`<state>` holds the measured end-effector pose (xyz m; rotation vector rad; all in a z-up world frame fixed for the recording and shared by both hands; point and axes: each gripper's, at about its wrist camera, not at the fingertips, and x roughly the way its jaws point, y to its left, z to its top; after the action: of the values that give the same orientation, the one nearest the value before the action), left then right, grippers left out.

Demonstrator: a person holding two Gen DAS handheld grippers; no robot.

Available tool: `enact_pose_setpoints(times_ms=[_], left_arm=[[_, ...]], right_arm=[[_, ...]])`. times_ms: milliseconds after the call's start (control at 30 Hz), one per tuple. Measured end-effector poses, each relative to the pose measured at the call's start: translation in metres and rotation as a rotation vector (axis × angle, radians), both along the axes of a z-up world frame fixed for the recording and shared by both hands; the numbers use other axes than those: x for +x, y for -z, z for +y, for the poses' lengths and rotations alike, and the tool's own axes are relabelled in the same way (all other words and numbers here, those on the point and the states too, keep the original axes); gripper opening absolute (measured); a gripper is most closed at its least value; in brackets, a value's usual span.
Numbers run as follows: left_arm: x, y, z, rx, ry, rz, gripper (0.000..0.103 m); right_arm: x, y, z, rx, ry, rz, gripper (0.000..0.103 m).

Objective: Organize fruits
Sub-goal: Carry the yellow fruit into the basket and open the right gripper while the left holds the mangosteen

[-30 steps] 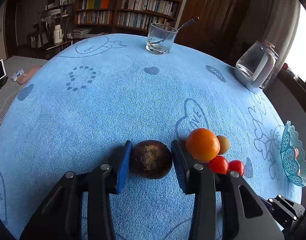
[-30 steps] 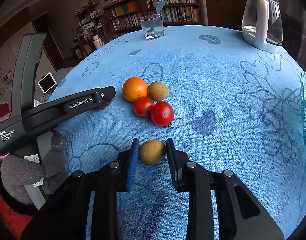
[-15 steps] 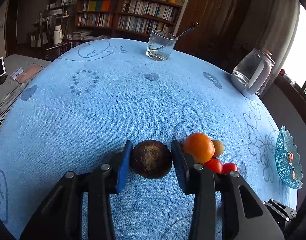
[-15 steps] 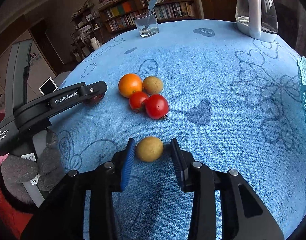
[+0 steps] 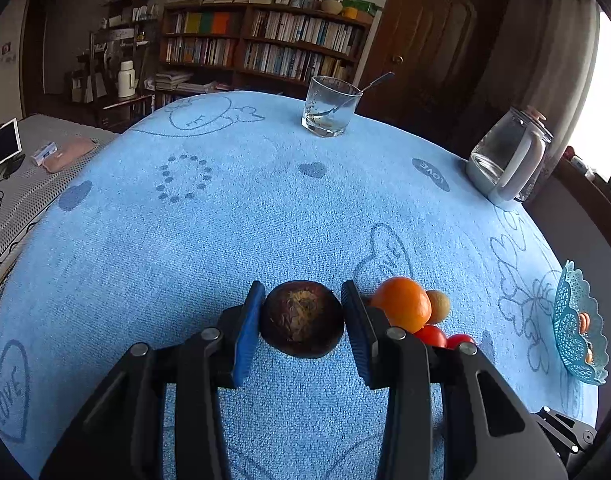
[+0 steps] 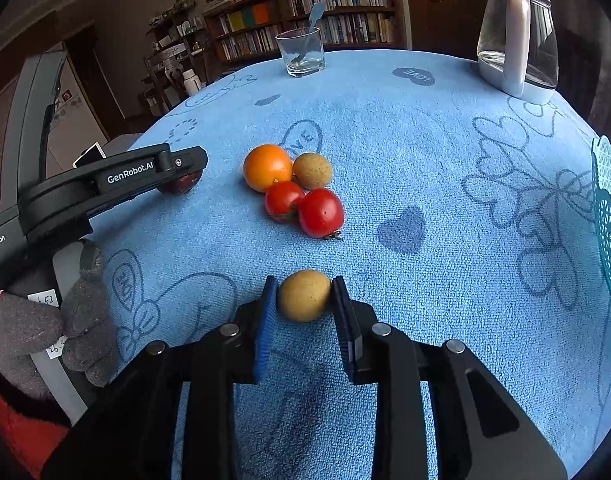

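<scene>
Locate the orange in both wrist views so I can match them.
Left wrist: orange at lower right of centre, just right of the left tool, which grips a dark round fruit.
Right wrist: orange left of centre, mid-height, touching a red tomato.
Shared landmark: the glass with a spoon at the far edge.

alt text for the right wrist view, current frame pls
The right hand-held gripper is shut on a yellow-brown fruit on a blue tablecloth. Beyond it sit an orange, two tomatoes and another brown fruit; the left hand-held gripper, held by a gloved hand, is at left.
</scene>
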<state>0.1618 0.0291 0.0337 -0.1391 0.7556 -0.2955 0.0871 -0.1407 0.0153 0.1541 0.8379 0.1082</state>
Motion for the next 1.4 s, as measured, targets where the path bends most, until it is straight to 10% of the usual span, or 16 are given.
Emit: enact_pose_setpoints(times_ms=[1400], left_arm=[[-0.046, -0.010, -0.046, 0.150, 0.050, -0.097, 0.040]], right_arm=[[-0.092, -0.059, -0.187, 0.051, 0.512, -0.194, 0.028]])
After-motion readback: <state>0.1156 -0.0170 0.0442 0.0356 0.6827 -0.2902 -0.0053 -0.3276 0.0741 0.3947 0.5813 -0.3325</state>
